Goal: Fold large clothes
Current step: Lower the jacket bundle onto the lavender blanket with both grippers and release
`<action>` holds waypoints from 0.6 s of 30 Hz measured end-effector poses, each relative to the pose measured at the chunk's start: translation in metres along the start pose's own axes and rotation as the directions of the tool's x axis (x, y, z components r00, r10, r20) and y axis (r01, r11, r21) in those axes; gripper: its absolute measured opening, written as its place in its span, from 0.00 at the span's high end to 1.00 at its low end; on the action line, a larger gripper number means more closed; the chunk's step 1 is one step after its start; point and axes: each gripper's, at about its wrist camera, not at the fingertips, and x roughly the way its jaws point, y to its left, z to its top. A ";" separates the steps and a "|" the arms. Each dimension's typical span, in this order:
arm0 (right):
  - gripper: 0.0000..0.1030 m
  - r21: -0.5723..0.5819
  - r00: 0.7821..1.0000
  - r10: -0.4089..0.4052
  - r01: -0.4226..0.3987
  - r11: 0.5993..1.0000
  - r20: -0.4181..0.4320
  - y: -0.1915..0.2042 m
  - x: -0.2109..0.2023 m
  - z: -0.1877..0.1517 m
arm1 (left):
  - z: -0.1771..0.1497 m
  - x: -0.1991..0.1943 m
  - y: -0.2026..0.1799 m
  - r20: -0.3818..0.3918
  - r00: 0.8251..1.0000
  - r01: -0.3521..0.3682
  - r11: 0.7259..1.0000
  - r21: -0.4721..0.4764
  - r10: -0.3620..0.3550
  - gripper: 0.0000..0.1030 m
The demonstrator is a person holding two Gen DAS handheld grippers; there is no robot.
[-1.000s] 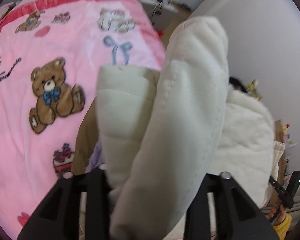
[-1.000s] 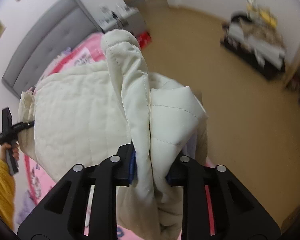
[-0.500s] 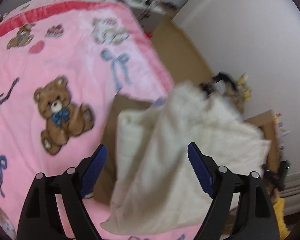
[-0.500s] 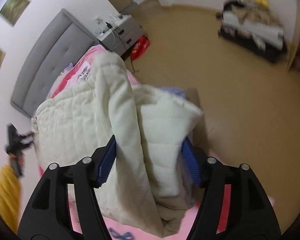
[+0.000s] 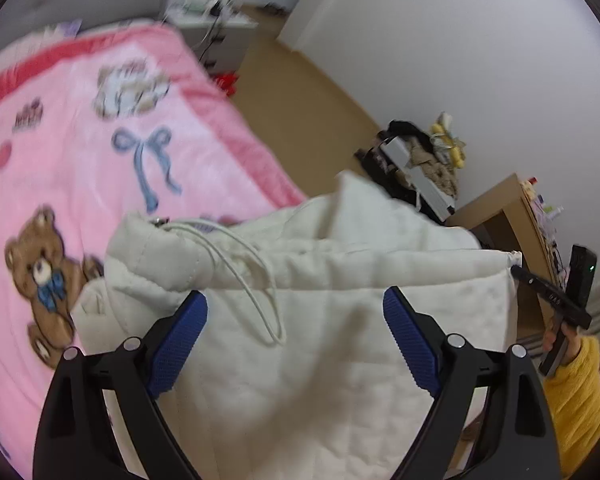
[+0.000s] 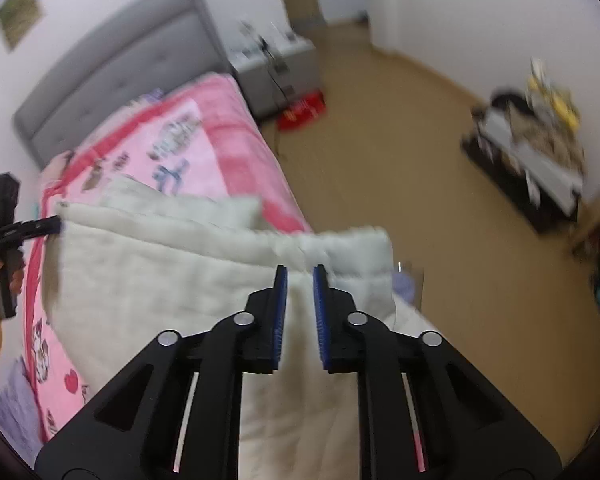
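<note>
A cream quilted jacket [image 5: 340, 360] lies folded on the pink teddy-bear blanket [image 5: 80, 160] near the bed's edge, its drawstring [image 5: 260, 280] looped on top. My left gripper [image 5: 296, 298] hovers over it, its jaws still opening wide; the cloth shows between the blue pads [image 5: 176, 344] untouched. In the right wrist view the jacket [image 6: 160, 280] fills the lower middle. My right gripper [image 6: 300, 270] is shut to a narrow slit on a thin fold at the jacket's top edge. From the left wrist view its tip [image 5: 518, 270] meets a puckered corner.
Grey headboard [image 6: 120, 80] and a nightstand [image 6: 276, 68] stand at the bed's far end, with a red item [image 6: 304, 110] on the tan floor. A low black shelf [image 6: 528, 172] and a wooden unit [image 5: 500, 216] line the wall. A yellow sleeve [image 5: 576, 392] shows.
Both grippers let go of the thick bunched folds they held up, and the jacket dropped flat onto the blanket. The left jaws spread wide. The right jaws opened, then closed to a slit.
</note>
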 end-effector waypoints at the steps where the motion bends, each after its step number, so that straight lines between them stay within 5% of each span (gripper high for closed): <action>1: 0.97 0.020 1.000 -0.024 0.025 0.999 -0.015 -0.005 0.009 -0.001 | 0.000 0.004 0.003 -0.002 1.000 -0.009 1.000 -0.004 0.009 0.15; 6: 1.00 0.215 0.992 0.060 -0.035 0.976 -0.111 -0.039 0.057 -0.018 | -0.006 0.020 0.031 -0.014 0.998 0.055 0.996 -0.073 -0.057 0.18; 11: 1.00 0.407 0.979 0.179 -0.125 0.905 -0.098 -0.068 0.092 -0.041 | -0.015 0.024 0.078 0.038 0.981 0.194 0.954 -0.229 -0.190 0.58; 13: 1.00 0.401 0.979 0.170 -0.112 0.909 -0.113 -0.066 0.103 -0.047 | -0.020 0.022 0.082 0.073 0.969 0.245 0.939 -0.242 -0.234 0.58; 15: 1.00 0.368 0.983 0.124 -0.066 0.928 -0.138 -0.059 0.110 -0.048 | -0.023 0.019 0.070 0.078 0.976 0.216 0.962 -0.166 -0.205 0.58; 18: 1.00 0.312 0.986 0.054 -0.002 0.950 -0.158 -0.047 0.108 -0.043 | -0.025 0.017 0.048 0.071 0.985 0.162 0.984 -0.075 -0.156 0.42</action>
